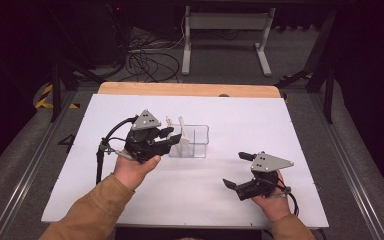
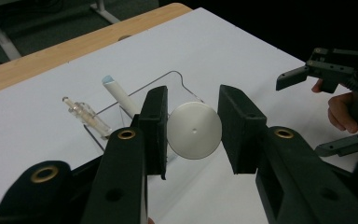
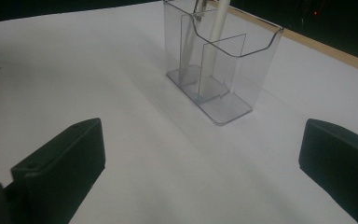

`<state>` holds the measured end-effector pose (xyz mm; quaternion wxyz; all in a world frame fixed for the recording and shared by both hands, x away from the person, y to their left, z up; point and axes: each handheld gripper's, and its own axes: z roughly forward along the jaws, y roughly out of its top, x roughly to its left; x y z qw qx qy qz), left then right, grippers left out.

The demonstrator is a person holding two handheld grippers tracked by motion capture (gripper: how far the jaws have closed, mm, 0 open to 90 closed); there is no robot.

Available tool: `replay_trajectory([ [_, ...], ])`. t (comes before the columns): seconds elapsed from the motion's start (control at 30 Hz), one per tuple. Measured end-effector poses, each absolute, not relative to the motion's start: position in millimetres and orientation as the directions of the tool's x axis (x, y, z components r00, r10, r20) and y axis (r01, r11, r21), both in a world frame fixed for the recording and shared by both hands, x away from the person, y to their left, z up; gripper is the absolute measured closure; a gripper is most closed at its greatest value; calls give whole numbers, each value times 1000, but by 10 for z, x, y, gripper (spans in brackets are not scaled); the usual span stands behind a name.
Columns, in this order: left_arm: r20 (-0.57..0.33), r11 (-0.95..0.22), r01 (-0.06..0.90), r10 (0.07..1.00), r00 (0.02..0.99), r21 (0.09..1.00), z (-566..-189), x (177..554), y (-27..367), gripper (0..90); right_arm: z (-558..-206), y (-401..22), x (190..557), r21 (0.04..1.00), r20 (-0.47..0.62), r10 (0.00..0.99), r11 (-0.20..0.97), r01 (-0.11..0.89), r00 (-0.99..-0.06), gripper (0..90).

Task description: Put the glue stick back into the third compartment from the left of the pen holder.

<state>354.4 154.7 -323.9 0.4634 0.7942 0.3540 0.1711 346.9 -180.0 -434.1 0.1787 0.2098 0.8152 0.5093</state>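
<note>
Clear plastic catches the eye first: a divided organizer stands mid-sheet on the white table, a white pen and a clear-barrelled pen already leaning in its compartments. The left gripper hovers right at the organizer's near end, jaws clamped on a round white disc-faced object, seen end-on, so whether it is a cap or a longer piece cannot be told. The right gripper waits well apart on the sheet, jaws spread wide, nothing between them. The step in hand looks like dropping this piece into a compartment. To do it cleanly, line it up above a free slot, clear the rim, keep off the leaning pens, and release only once it is well inside.
</note>
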Motion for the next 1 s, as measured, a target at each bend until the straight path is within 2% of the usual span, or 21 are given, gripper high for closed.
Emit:
replay_trajectory([
  [0.53, -80, -321, 421, 708, 701, 848, -3300, 3810, 1297, 648, -4350, -1802, 3474, 903, -78, 523, 397, 162, -849, 6],
  [1.0, -66, -354, 431, 705, 706, 830, -3345, 4026, 1062, 648, -4350, -1805, 3474, 904, -76, 521, 396, 162, -850, 6],
])
